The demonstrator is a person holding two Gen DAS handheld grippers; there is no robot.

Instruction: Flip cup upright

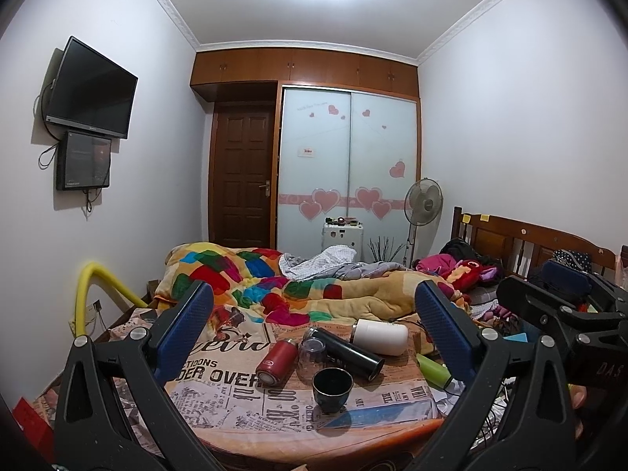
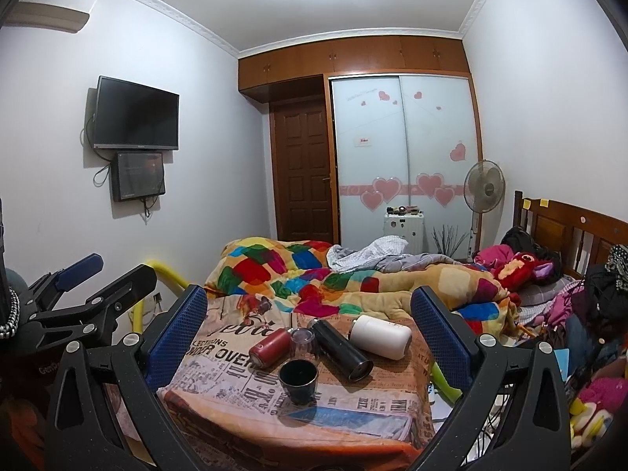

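A small dark cup (image 1: 332, 388) (image 2: 298, 380) stands upright, mouth up, near the front of a table under a newspaper-print cloth (image 1: 219, 384) (image 2: 219, 376). Behind it lie a red flask (image 1: 272, 361) (image 2: 269, 347), a black flask (image 1: 345, 349) (image 2: 341, 349) and a white flask (image 1: 380, 335) (image 2: 380, 335), all on their sides. A clear glass (image 1: 312, 355) (image 2: 301, 343) stands mouth down between the red and black flasks. My left gripper (image 1: 314, 314) and right gripper (image 2: 310, 310) are both open and empty, held back from the table, above the cups.
A green object (image 1: 433, 369) (image 2: 443, 382) lies at the table's right edge. A blue book (image 1: 373, 416) (image 2: 314, 418) lies at the front edge. A bed with a colourful quilt (image 1: 298, 290) is behind. Clothes pile up on the right (image 2: 588, 314). A yellow tube (image 1: 84, 298) stands left.
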